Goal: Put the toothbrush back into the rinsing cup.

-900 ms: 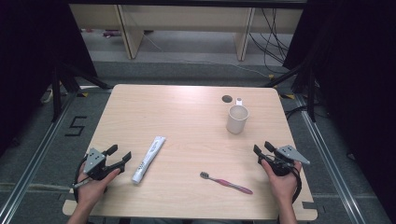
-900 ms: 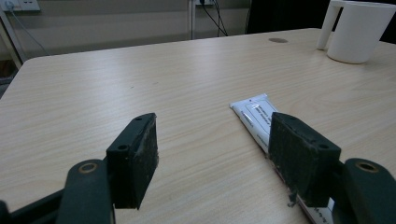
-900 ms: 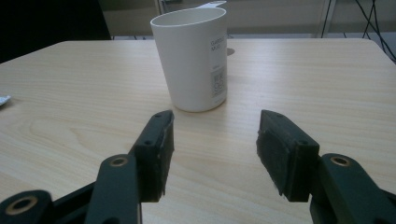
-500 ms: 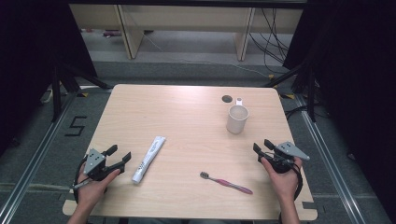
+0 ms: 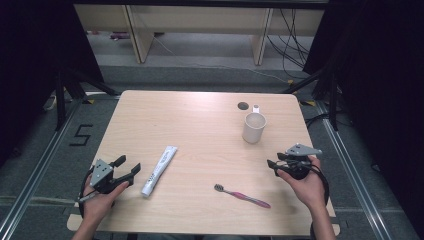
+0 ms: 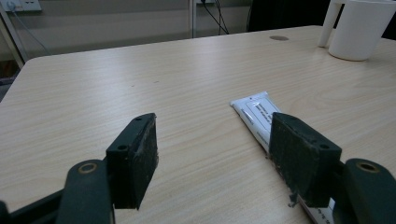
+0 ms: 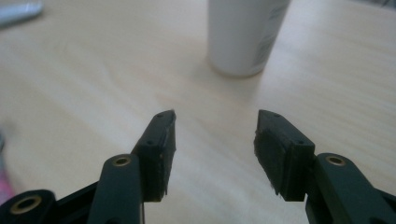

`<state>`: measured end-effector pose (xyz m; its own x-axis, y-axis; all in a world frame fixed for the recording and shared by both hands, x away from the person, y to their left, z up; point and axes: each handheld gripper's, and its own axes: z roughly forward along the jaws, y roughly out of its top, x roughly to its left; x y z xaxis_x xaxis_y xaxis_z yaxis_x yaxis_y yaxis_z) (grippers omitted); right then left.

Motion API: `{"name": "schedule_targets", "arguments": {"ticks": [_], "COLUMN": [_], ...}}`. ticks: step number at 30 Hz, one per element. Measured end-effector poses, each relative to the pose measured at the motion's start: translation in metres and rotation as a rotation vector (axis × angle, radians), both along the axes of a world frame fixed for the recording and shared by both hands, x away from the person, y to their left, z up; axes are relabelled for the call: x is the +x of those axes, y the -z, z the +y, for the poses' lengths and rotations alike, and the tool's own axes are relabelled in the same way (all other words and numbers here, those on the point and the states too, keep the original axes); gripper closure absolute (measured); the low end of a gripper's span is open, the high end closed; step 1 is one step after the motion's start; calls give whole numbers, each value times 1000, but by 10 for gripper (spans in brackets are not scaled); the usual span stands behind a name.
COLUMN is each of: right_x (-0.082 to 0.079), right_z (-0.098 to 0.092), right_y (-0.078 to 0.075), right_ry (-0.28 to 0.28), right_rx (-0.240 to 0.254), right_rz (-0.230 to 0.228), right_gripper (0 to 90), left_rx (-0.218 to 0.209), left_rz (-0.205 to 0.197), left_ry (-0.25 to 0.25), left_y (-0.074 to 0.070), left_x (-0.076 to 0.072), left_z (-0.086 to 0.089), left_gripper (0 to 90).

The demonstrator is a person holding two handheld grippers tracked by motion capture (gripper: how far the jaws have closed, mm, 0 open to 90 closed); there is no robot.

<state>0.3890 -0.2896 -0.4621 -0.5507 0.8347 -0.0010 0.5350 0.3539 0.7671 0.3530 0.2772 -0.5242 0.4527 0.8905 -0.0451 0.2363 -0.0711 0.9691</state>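
A white toothpaste tube (image 5: 159, 170) lies at the front left of the wooden table (image 5: 200, 125). My left gripper (image 5: 128, 165) rests just left of it, open with nothing between the fingers. In the left gripper view the toothpaste tube (image 6: 257, 112) runs under the right finger of my left gripper (image 6: 212, 126). A pink toothbrush (image 5: 242, 196) lies near the front edge, bristles to the left. My right gripper (image 5: 275, 161) is held open and empty right of the brush, pointing left. The white cup (image 7: 243, 32) stands ahead of my right gripper (image 7: 215, 116).
The white cup (image 5: 254, 127) stands upright at the back right, its handle turned to the far side; it also appears as the cup (image 6: 359, 28) in the left gripper view. A round cable hole (image 5: 243, 105) sits behind it. Bare wood lies between the tube and the cup.
My right gripper has edged slightly away from the front edge and to the left. The left gripper and the objects on the table have stayed put.
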Motion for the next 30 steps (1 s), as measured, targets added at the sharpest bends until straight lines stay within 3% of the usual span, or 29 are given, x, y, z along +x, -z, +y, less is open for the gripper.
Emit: {"name": "schedule_targets", "arguments": {"ticks": [1, 2, 3, 4, 5, 6, 7, 8, 9, 10, 13, 15, 18, 22, 23, 24, 27, 30], "right_x": [2, 2, 3, 3, 3, 4, 4, 4, 4, 4, 4, 3, 3, 1, 0, 2, 0, -1], "right_z": [1, 3, 9, 9, 14, 17, 17, 19, 24, 24, 32, 37, 44, 51, 53, 54, 60, 64], "right_y": [-2, -4, -7, -7, -11, -12, -12, -14, -16, -16, -17, -18, -17, -15, -16, -15, -17, -17], "right_ry": [-48, -79, -144, -144, -210, -240, -240, -279, -334, -334, -399, -413, -465, -479, -472, -501, -494, -508], "right_rx": [-54, -84, -150, -150, -233, -269, -269, -292, -352, -352, -406, -435, -454, -500, -495, -498, -532, -540], "right_rz": [33, 100, 179, 179, 258, 284, 284, 315, 356, 356, 411, 442, 490, 517, 542, 519, 562, 571], "right_gripper": [484, 484, 482, 482, 482, 485, 485, 486, 496, 496, 516, 532, 546, 562, 564, 571, 588, 595], "left_rx": [10, 11, 14, 17, 11, 11, 13, 13, 14, 14, 15, 15, 16, 25, 24, 24, 30, 31], "left_rz": [7, 6, 7, 7, 1, 0, 1, 1, 2, 3, 4, 4, 5, 11, 11, 12, 12, 13], "left_ry": [-3, -2, -2, 0, 2, 4, 4, 5, 5, 6, 6, 6, 7, 5, 6, 6, 7, 8], "left_y": [-1, -1, -1, -1, 0, 0, 0, 0, 0, 0, 0, 0, 0, -1, -1, -1, -1, -1], "left_x": [-1, -1, -1, -1, 0, 0, 0, 0, 0, 0, 0, 0, 1, 0, 0, 0, 0, 0], "left_z": [0, 0, 0, 0, -1, -1, -1, -1, -1, -1, -1, -1, -1, -1, -1, -1, -1, -1], "left_gripper": [321, 322, 322, 322, 321, 321, 321, 321, 321, 321, 321, 321, 321, 321, 321, 321, 321, 321]}}
